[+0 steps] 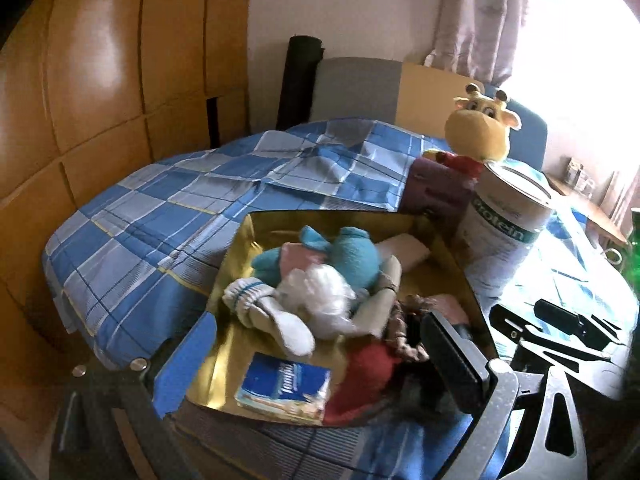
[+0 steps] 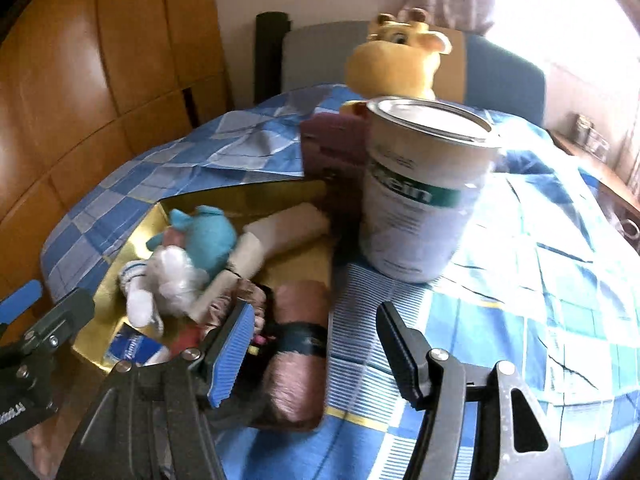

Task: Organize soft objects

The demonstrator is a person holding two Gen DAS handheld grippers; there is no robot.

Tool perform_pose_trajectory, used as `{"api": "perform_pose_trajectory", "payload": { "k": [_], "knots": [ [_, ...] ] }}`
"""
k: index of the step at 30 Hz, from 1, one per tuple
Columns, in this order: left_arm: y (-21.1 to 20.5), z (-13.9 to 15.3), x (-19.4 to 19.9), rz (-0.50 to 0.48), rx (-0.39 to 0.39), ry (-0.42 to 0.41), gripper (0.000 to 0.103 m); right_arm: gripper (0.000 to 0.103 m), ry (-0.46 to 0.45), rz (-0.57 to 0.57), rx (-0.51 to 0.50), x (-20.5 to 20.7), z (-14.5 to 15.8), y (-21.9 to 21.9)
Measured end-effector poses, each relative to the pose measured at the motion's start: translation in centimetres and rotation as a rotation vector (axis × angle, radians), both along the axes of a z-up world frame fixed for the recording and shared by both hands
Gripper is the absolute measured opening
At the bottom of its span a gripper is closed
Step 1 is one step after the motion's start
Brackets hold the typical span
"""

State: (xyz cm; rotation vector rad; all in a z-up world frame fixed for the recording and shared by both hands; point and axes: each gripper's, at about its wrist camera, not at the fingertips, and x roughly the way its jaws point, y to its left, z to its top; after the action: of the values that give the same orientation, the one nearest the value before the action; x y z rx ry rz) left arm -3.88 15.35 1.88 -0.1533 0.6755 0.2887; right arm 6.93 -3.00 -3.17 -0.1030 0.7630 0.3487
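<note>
A gold-lined box [image 1: 256, 232] [image 2: 168, 210] on the bed holds soft things: a teal plush [image 1: 352, 252] [image 2: 208, 240], a white striped sock [image 1: 276, 316], a white plastic wad [image 1: 316, 292], a red cloth [image 1: 368, 372] and a blue tissue pack [image 1: 284, 384]. My left gripper [image 1: 312, 356] is open over the box's near end. My right gripper [image 2: 312, 356] is open and empty, astride a rolled pink-brown towel with a dark band [image 2: 296, 344] at the box's right edge. A yellow giraffe plush [image 1: 484, 128] [image 2: 396, 60] sits behind.
A white protein tin [image 1: 508, 220] [image 2: 424, 188] and a maroon box [image 1: 436, 192] [image 2: 332, 148] stand right of the gold box. Blue checked bedding [image 1: 160, 220] covers the bed. Wooden wardrobe doors [image 1: 92, 80] rise left; a bright window with a curtain is right.
</note>
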Motion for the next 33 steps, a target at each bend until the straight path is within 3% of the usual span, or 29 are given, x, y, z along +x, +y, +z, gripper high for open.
{"api": "perform_pose_trajectory", "payload": {
  "k": [9,33],
  "knots": [
    [-1.6,0.1,-0.1,-0.017,0.029,0.0,0.103,0.064,-0.043,0.001,-0.022,-0.9,0.0,-0.3],
    [-0.8,0.1,-0.4,0.004,0.01,0.001,0.103,0.064,-0.04,0.018,-0.015,-1.3,0.1,0.3]
  ]
}}
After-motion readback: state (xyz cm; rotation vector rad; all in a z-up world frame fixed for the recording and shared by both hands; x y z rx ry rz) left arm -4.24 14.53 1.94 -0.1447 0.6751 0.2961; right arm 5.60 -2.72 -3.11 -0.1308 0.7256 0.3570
